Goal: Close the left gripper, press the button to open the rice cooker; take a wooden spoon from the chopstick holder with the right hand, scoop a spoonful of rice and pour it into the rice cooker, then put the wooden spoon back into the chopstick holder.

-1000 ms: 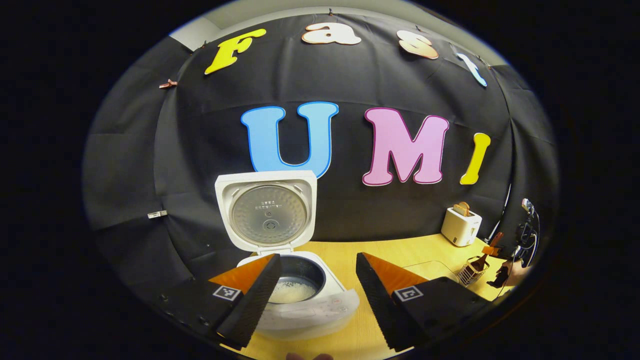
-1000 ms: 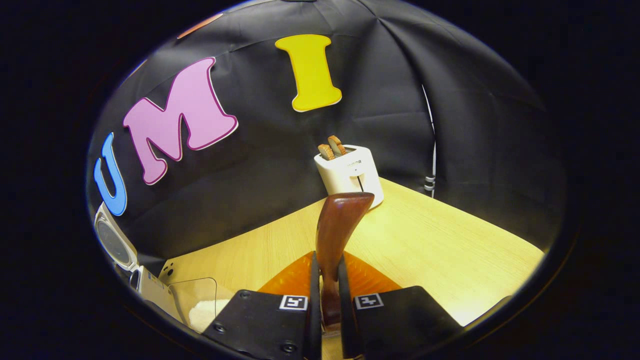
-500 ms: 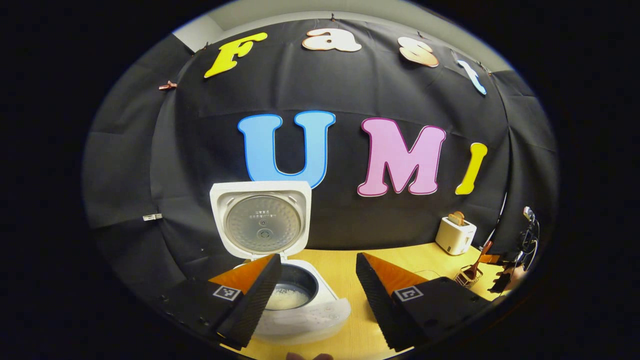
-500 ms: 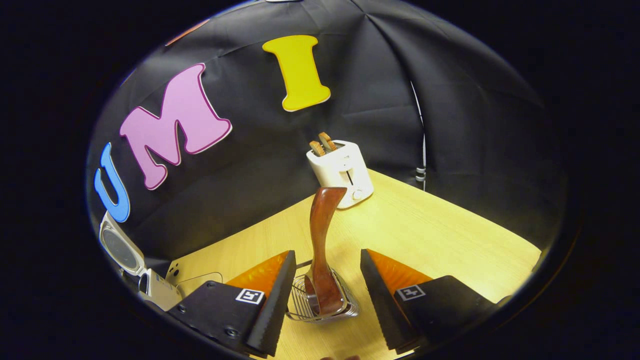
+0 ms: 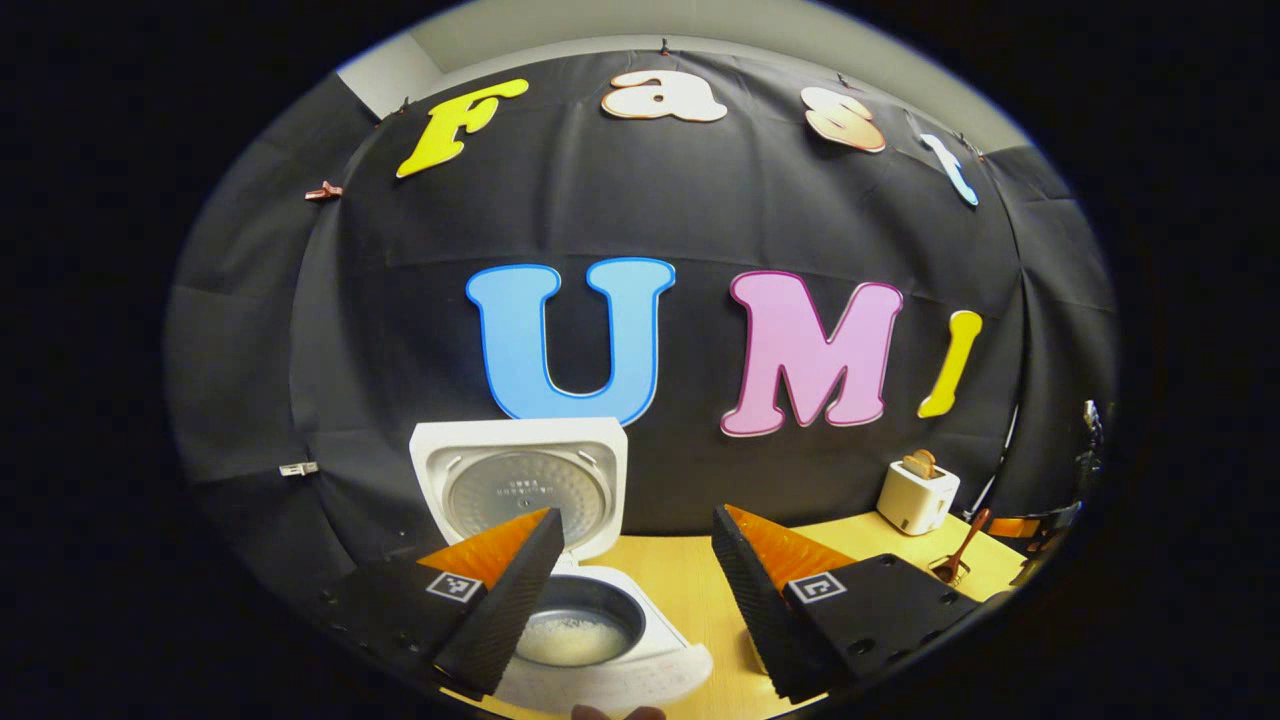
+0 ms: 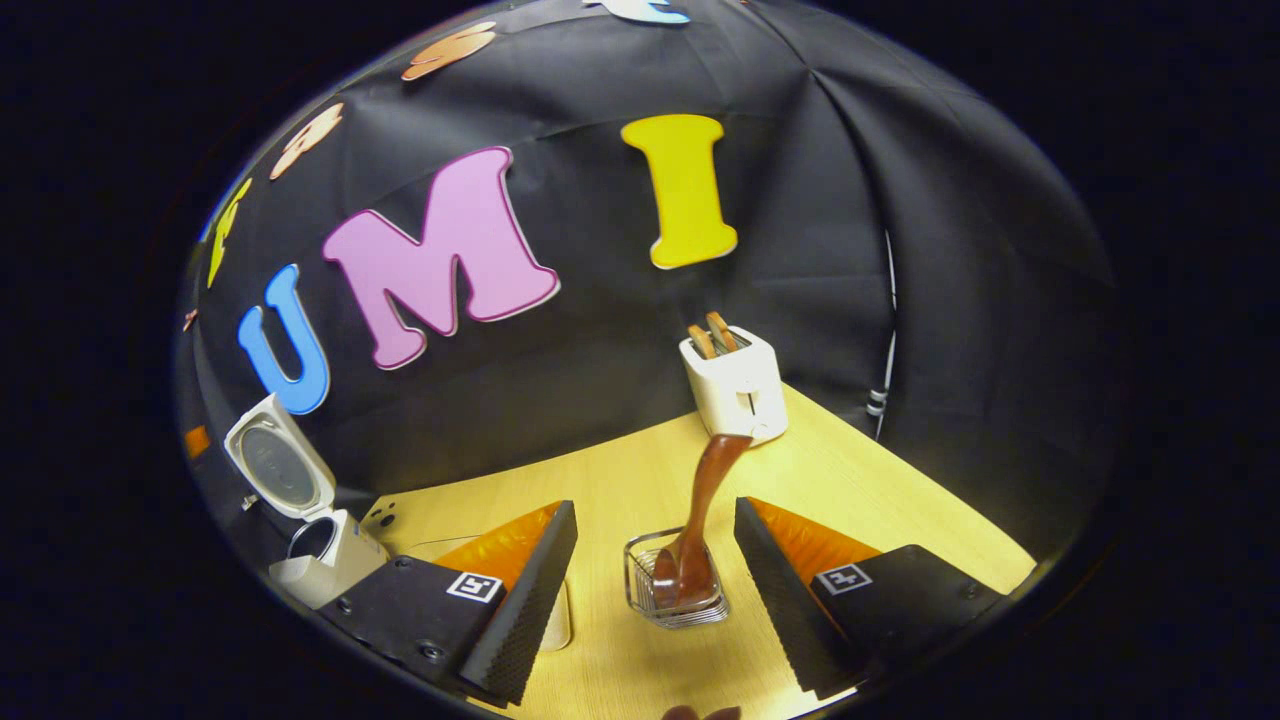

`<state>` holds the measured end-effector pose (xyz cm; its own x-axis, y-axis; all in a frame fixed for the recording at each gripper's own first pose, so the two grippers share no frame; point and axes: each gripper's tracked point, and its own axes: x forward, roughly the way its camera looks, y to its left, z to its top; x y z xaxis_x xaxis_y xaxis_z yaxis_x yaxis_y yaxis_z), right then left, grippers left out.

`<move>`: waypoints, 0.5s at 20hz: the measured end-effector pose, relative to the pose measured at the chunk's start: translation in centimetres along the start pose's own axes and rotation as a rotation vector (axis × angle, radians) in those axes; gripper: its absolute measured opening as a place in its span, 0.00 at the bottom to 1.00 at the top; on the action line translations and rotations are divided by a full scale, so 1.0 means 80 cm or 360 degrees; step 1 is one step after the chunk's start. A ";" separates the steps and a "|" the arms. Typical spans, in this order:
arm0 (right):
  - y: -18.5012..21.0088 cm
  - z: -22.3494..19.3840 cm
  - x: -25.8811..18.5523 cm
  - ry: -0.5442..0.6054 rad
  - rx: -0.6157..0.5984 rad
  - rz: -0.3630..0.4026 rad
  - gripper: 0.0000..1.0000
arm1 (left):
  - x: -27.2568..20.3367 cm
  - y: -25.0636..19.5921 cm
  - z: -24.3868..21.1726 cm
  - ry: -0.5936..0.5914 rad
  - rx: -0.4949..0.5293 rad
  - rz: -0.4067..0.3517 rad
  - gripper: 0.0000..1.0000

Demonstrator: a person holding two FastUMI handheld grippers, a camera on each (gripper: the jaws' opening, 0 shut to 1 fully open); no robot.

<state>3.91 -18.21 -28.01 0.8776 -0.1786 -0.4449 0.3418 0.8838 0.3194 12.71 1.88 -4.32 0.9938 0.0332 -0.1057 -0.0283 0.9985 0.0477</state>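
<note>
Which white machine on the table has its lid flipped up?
The rice cooker, by the table's left edge in the right gripper view. Its round lid stands open. The toaster at the back has no lid, just toast sticking out.

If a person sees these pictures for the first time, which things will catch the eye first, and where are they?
In the left gripper view, the white rice cooker stands low in the middle with its lid raised and rice in the pot. In the right gripper view, the wooden spoon stands in the wire holder between the open right gripper fingers, and a white toaster sits behind it on the table.
</note>
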 end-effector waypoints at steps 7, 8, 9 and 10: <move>0.067 0.042 -0.050 -0.0074 -0.0193 0.0217 0.98 | 0.089 0.062 0.074 -0.0149 0.0048 0.0177 0.95; 0.073 0.044 -0.054 -0.0072 -0.0219 0.0237 0.98 | 0.104 0.068 0.084 -0.0166 0.0065 0.0191 0.95; 0.078 0.045 -0.057 -0.0071 -0.0244 0.0243 0.98 | 0.117 0.075 0.089 -0.0172 0.0075 0.0207 0.95; 0.080 0.045 -0.060 -0.0066 -0.0262 0.0246 0.98 | 0.131 0.083 0.094 -0.0171 0.0075 0.0228 0.95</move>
<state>3.11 -13.24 -20.79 0.9296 -0.0503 -0.3652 0.1457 0.9601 0.2386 23.77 8.55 2.37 0.9858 0.1676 0.0121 -0.1680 0.9806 0.1013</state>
